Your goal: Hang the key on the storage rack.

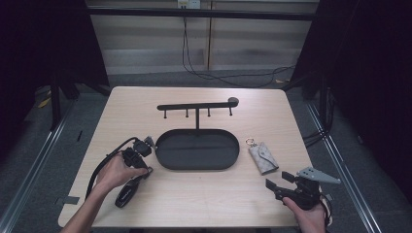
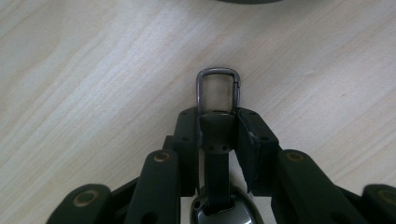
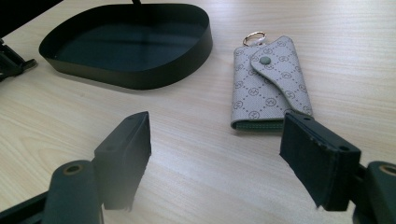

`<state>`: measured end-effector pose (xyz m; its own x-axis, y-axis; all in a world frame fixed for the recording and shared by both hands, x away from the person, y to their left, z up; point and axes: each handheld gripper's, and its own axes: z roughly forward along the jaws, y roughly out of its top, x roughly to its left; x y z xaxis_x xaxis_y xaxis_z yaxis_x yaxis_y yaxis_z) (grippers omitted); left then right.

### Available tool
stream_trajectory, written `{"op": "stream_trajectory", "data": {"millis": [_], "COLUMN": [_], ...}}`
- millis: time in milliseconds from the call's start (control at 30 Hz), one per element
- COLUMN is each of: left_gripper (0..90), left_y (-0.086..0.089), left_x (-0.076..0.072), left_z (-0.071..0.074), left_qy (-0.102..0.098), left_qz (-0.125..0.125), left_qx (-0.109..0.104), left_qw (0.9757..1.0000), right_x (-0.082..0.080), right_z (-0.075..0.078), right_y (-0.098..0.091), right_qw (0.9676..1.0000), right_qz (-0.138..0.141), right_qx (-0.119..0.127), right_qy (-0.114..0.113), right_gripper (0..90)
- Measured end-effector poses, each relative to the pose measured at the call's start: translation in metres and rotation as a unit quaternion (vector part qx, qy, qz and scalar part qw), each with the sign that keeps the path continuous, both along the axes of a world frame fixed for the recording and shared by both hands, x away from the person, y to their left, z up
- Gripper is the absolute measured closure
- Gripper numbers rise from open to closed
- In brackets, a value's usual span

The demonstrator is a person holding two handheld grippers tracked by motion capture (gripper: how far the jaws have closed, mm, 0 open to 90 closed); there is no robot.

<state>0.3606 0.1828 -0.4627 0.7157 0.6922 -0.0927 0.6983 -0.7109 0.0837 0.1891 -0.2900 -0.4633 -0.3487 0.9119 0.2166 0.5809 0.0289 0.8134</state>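
**Key fob clamped in the left fingers**

Key fob (image 2: 217, 186) sits between the left gripper (image 2: 217, 122) fingers, which clench on its black strap; its metal clasp (image 2: 218, 88) pokes out just beyond the tips, a detail the left gripper view gives. Likely step: lifting it toward the stand (image 1: 197, 108) hooks, clasp first. Right gripper (image 3: 215, 154) waits with fingers apart, the key pouch (image 3: 270, 84) just beyond them, beside the tray (image 3: 140, 77).

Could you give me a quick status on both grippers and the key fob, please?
Left gripper shut on key fob, metal clasp poking past the jaws. Right gripper open, empty, short of grey key pouch. Black tray beside the fob.
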Motion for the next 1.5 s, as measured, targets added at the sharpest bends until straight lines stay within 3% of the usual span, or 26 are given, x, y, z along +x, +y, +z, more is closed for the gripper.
{"op": "stream_trajectory", "data": {"millis": [333, 433, 733, 1133, 1500], "left_gripper": [70.8, 70.8, 70.8, 70.8, 70.8], "left_y": [0.011, 0.013, 0.018, 0.022, 0.028], "left_x": [-0.003, -0.006, -0.008, -0.011, -0.012], "left_z": [0.019, 0.025, 0.041, 0.066, 0.082], "left_qy": [-0.007, -0.025, -0.026, -0.052, -0.057], "left_qz": [-0.002, 0.004, 0.012, 0.013, 0.015], "left_qx": [-0.036, -0.035, -0.056, -0.063, -0.058], "left_qw": [0.9993, 0.9991, 0.998, 0.9966, 0.9966], "right_x": [0.0, 0.0, 0.0, 0.0, 0.0], "right_z": [0.0, 0.0, 0.0, 0.0, 0.0], "right_y": [0.0, 0.0, -0.001, 0.0, 0.0], "right_qw": [1.0, 1.0, 1.0, 1.0, 1.0], "right_qz": [-0.001, -0.002, -0.003, 0.0, -0.001], "right_qx": [0.001, 0.0, 0.001, 0.001, 0.003], "right_qy": [0.0, 0.0, 0.0, -0.001, 0.0], "right_gripper": [24.6, 24.6, 24.6, 23.9, 20.8]}}
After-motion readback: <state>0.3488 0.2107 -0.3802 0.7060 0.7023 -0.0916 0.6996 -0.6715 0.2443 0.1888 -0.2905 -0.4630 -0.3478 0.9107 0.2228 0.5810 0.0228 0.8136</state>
